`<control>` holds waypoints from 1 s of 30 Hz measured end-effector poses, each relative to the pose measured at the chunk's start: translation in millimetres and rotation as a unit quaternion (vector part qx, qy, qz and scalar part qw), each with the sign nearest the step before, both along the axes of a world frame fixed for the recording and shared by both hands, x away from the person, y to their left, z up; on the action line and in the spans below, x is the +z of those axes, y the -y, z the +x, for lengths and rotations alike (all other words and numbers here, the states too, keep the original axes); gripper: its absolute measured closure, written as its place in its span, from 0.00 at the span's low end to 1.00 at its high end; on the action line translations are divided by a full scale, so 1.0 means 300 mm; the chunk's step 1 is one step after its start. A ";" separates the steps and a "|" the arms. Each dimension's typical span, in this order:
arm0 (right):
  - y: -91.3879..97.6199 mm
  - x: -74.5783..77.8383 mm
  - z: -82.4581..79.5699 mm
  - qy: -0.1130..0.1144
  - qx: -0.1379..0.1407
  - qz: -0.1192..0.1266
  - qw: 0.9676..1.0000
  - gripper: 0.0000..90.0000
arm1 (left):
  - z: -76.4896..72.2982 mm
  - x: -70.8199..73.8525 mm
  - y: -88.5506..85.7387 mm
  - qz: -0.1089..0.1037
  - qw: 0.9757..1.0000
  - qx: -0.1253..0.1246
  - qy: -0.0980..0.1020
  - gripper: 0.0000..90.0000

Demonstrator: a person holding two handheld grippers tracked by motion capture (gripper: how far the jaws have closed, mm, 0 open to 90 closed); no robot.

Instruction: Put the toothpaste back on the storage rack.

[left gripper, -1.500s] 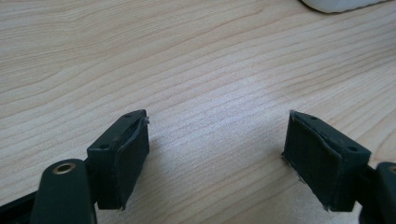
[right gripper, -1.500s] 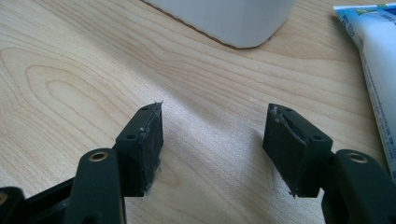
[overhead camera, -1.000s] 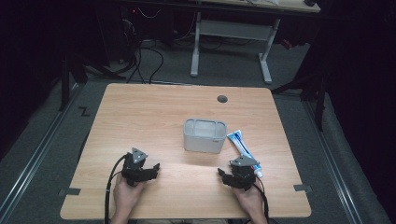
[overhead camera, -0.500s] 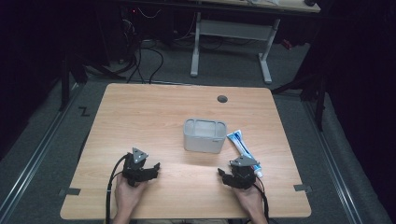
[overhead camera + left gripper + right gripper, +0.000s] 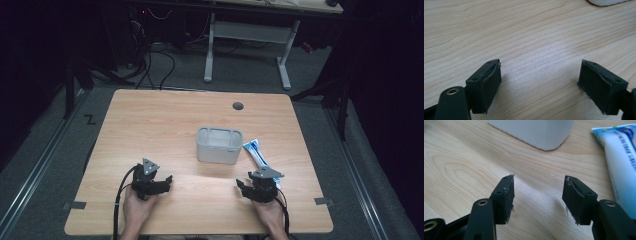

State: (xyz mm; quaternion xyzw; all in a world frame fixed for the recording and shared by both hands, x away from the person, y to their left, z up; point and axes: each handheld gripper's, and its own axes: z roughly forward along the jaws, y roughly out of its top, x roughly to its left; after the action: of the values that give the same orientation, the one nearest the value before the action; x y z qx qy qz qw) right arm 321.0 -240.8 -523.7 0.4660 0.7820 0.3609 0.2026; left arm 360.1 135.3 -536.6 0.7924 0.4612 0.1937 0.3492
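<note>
Here, from the high view, the landmark is the translucent grey-white plastic tub (image 5: 219,145) near the middle of the light wooden table (image 5: 150,125). A white and blue squeeze tube (image 5: 260,156) lies flat on the tabletop just beside the tub's right wall, its long axis slanting from the tub's far right corner back toward the person. The right gripper (image 5: 250,189) sits at the near end of that tube, nearer the person than the tub and to its right, so this hand is far closer to the tube than the left gripper (image 5: 162,183), which rests well to the tub's near left. In the left gripper view, the black jaws stand wide apart over bare wood, grasping nothing, with the tub's edge (image 5: 607,2) at the top. In the right gripper view, the jaws have just been closing a little yet remain parted with nothing between them; the tub (image 5: 534,132) stands ahead, and the tube (image 5: 621,162) runs along the right, outside the right-hand jaw, so a grasp likely needs a sideways shift toward it.
</note>
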 end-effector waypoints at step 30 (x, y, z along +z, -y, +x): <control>0.115 0.119 -0.006 0.034 -0.032 0.031 0.998 0.54 | -0.005 -0.001 0.010 0.003 1.000 0.001 -0.002 0.16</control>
State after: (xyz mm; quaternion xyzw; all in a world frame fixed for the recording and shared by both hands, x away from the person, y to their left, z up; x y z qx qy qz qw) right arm 319.3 -275.2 -487.9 0.4840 0.7477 0.3942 0.2263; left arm 358.7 132.3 -536.8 0.7937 0.4619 0.1937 0.3452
